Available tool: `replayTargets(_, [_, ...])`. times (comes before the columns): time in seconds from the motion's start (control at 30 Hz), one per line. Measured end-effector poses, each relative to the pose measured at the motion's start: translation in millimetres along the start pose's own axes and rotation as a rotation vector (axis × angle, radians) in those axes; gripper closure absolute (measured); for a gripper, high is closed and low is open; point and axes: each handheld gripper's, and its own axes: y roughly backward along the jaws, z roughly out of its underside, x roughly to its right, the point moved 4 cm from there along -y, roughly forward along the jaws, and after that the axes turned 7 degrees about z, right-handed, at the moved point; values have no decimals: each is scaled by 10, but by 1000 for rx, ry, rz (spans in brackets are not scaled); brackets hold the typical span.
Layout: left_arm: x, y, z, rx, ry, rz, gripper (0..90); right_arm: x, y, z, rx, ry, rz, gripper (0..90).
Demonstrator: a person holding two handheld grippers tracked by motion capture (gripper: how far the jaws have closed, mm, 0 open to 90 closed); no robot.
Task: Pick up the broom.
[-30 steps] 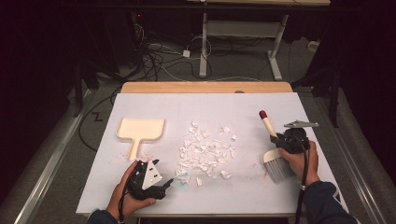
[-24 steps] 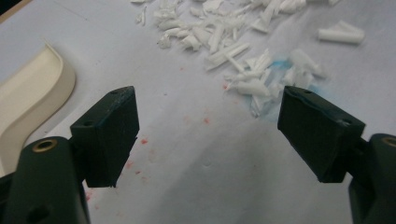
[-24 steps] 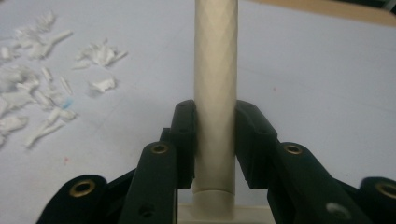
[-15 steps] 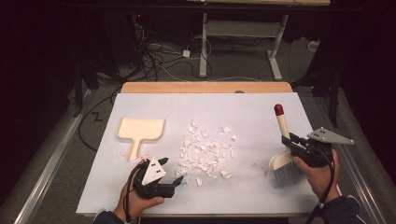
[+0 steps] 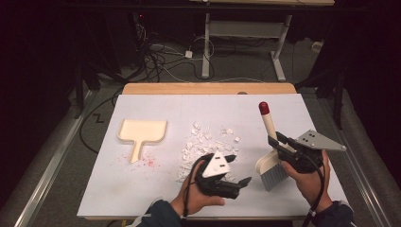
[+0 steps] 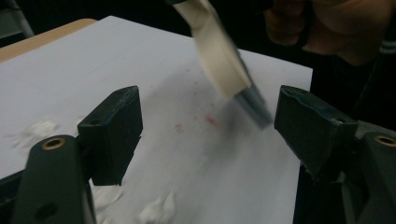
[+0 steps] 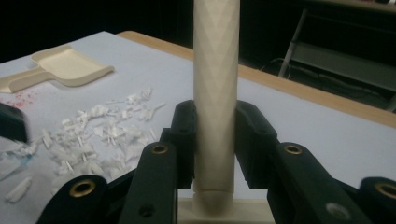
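A white matte sheet covers the table. Far left of both grippers lies a flat cream dustpan. The left gripper, lying level over crumpled white paper scraps, has its jaws apart and just closing, with nothing between them. The right gripper is clamped on the brush by its ribbed cream handle, grey bristles down.

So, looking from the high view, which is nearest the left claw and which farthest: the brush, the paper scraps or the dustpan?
From the left claw:
1. Paper scraps, just beyond it, mid-table.
2. Brush, to its right, held in the right claw.
3. Dustpan, far left.
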Motion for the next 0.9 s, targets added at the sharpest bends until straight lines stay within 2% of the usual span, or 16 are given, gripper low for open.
replayTargets(0.1, [-6, -124, -30, 6, 21, 19, 239, -82, -14, 1, -8, 18, -7, 714])
replayTargets(0.27, [-98, -316, -19, 16, 81, 16, 307, -216, -14, -10, 14, 35, -23, 714])
replayTargets(0.3, [-124, -340, -5, 17, 93, 23, 375, -270, -4, -21, 19, 48, -31, 714])
replayTargets(0.33, [-146, -360, 9, 23, 110, 41, 375, -270, -4, -21, 19, 48, -31, 714])
replayTargets(0.37, [-164, -373, 21, 24, 116, 57, 392, -293, 5, -27, 24, 52, -30, 713])
replayTargets(0.4, [-170, -379, 32, 24, 120, 66, 486, -328, 13, -35, 27, 66, -35, 713])
replayTargets(0.43, [-176, -381, 42, 25, 120, 77, 486, -328, 13, -35, 27, 66, -35, 713])
replayTargets(0.47, [-179, -378, 49, 25, 121, 92, 541, -340, 22, -37, 29, 61, -35, 713])
replayTargets(0.53, [-197, -357, 61, 14, 105, 76, 584, -354, 26, -43, 26, 64, -47, 713])
replayTargets(0.57, [-239, -324, 79, -11, 78, 53, 605, -357, 41, -50, 27, 73, -61, 711])
replayTargets(0.63, [-265, -299, 93, -26, 66, 49, 630, -356, 49, -55, 22, 80, -77, 709])
replayTargets(0.7, [-313, -217, 116, -50, 42, 58, 646, -323, 89, -62, 15, 94, -160, 660])
replayTargets(0.73, [-353, -122, 139, -90, 1, 53, 646, -318, 103, -63, 8, 119, -190, 626])
replayTargets(0.83, [-389, -23, 156, -108, -20, 62, 647, -296, 148, -44, -2, 193, -284, 545])
replayTargets(0.87, [-403, 24, 159, -117, -32, 67, 647, -296, 148, -44, -2, 193, -284, 545])
replayTargets(0.9, [-411, 67, 157, -128, -46, 77, 647, -287, 139, -4, -41, 245, -325, 473])
